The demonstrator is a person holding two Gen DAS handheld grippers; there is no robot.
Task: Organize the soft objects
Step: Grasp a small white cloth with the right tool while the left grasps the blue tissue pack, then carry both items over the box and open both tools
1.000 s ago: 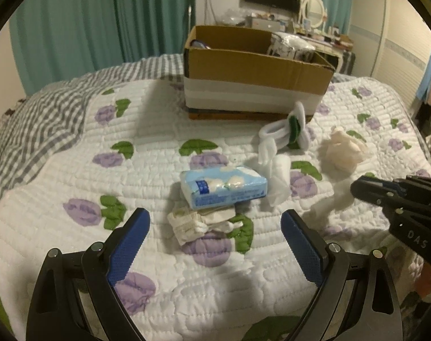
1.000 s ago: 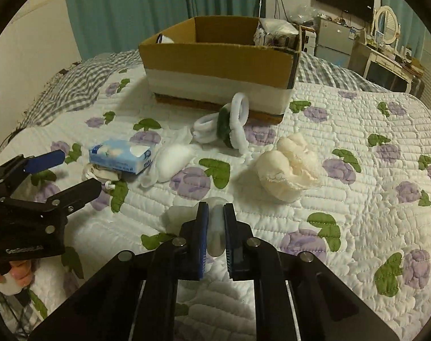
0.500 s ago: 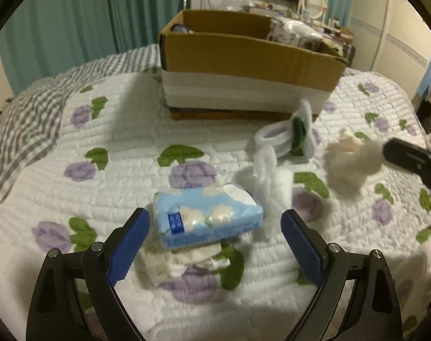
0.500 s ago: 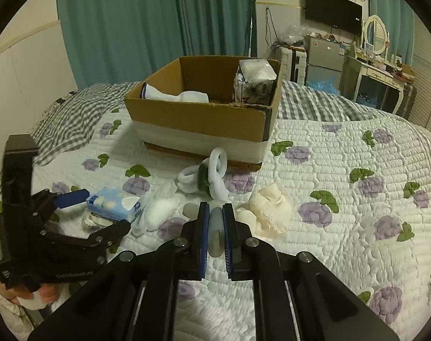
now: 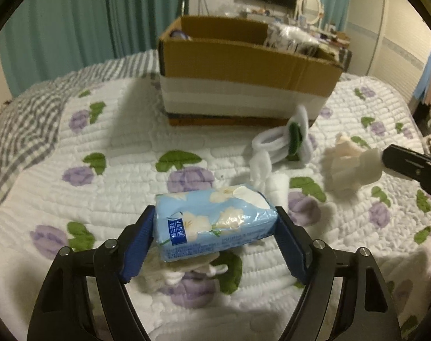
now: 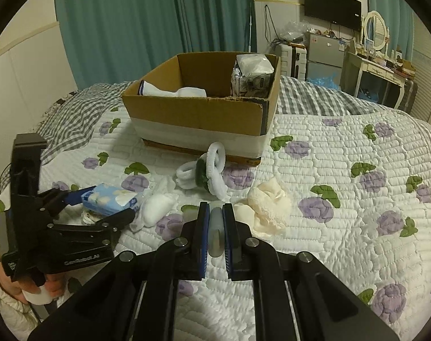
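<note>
My left gripper (image 5: pixel 214 228) has its blue pads on both ends of a light blue tissue pack (image 5: pixel 212 223), shut on it; the pack also shows in the right wrist view (image 6: pixel 110 197). Under it lies a crumpled white cloth (image 5: pixel 175 272). My right gripper (image 6: pixel 215 223) is shut on a small white soft piece (image 6: pixel 215 233), held above the quilt; it shows in the left wrist view (image 5: pixel 370 163). A cardboard box (image 6: pixel 201 113) stands at the back of the bed, holding a white sock (image 6: pixel 172 91) and a wrapped packet (image 6: pixel 252 74).
On the quilt (image 6: pixel 343 170) lie a white-and-green looped sock bundle (image 6: pixel 206 170), a cream crumpled cloth (image 6: pixel 269 207) and a white rolled sock (image 6: pixel 155 210). Teal curtains (image 6: pixel 158 14) and a dresser (image 6: pixel 380 65) stand behind the bed.
My left gripper moved forward and closed its pads onto the tissue pack. My right gripper rose with the white piece and stays shut on it.
</note>
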